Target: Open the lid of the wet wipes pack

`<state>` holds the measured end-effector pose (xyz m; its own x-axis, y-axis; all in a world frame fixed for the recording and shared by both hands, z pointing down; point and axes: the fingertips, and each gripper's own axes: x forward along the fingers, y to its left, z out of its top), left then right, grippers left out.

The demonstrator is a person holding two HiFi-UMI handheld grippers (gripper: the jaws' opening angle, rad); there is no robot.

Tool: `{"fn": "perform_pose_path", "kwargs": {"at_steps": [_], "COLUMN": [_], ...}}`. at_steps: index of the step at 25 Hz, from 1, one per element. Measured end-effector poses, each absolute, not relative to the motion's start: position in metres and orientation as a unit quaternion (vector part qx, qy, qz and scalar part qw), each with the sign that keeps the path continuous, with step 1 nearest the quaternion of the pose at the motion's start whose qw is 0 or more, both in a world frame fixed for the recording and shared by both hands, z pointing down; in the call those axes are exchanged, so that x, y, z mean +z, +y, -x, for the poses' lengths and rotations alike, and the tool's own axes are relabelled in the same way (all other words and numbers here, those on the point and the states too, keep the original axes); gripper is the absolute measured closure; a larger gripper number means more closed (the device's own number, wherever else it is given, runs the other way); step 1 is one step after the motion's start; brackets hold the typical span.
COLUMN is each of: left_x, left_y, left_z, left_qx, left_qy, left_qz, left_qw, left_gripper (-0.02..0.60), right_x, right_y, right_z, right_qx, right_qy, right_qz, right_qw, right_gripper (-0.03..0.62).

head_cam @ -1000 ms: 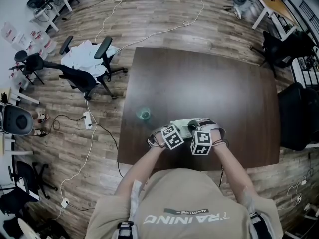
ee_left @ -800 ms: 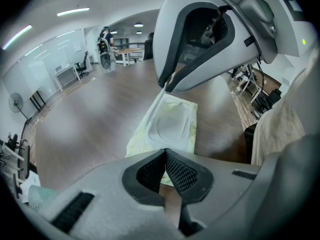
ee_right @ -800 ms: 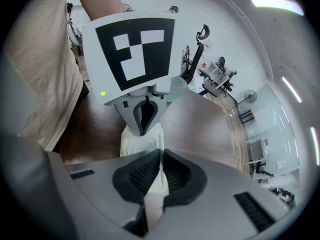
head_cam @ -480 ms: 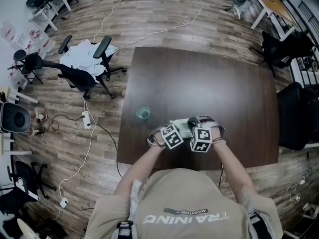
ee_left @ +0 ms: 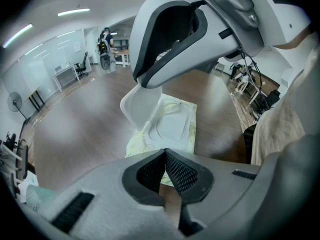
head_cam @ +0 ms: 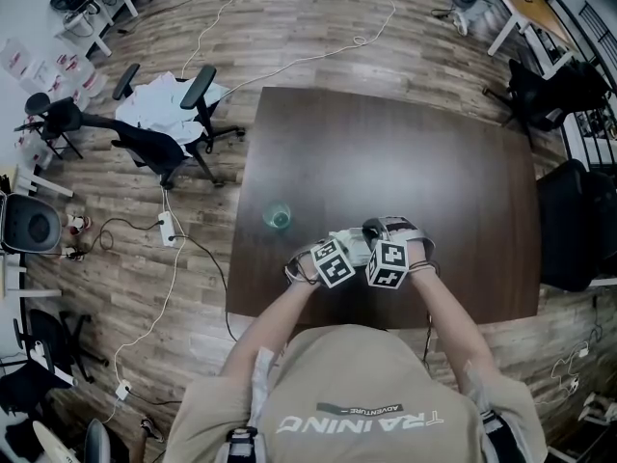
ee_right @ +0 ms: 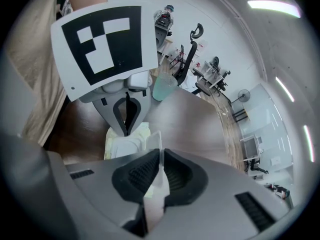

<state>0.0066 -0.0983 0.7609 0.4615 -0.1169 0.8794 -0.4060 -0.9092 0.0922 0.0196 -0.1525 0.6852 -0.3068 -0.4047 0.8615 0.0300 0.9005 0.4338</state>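
The wet wipes pack [head_cam: 349,247] lay near the 6 o'clock edge of the dark table [head_cam: 434,152], between the two tools. The right gripper [ee_right: 161,154] was clamped on the raised white lid [ee_right: 153,139]. The left gripper [ee_left: 165,151] had its jaws together, tips down at the pack's end; whether they nipped the wrapper could not be told.

The largest risk looked to be the whole pack: if that hold-down was weak, a pull on the lid could lift or drag it toward the table edge. Next, a hard or skewed pull could strain the lid's hinge. Least, the thin lid could slip from the pads and snap back.

An office chair [head_cam: 164,133] stood on the floor at 10 o'clock, well apart. A green-tinted glass [head_cam: 278,218] stood near the pack at 10 o'clock, outside the lid's likely swing. Nothing appeared to block the lid.
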Motion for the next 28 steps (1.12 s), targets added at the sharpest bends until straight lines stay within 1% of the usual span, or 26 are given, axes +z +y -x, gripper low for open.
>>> {"fn": "perform_pose_path", "kwargs": {"at_steps": [28], "left_x": [0.761], "left_y": [-0.1], "left_z": [-0.008], "left_qx": [0.491], "left_qy": [-0.152], "left_qz": [-0.843], "left_qw": [0.159], "left_gripper": [0.572], "right_x": [0.703], "right_y": [-0.181], "right_z": [-0.019], "right_qx": [-0.188], "right_qy": [-0.789], "right_qz": [-0.1], "right_qw": [0.577], "right_gripper": [0.56]}}
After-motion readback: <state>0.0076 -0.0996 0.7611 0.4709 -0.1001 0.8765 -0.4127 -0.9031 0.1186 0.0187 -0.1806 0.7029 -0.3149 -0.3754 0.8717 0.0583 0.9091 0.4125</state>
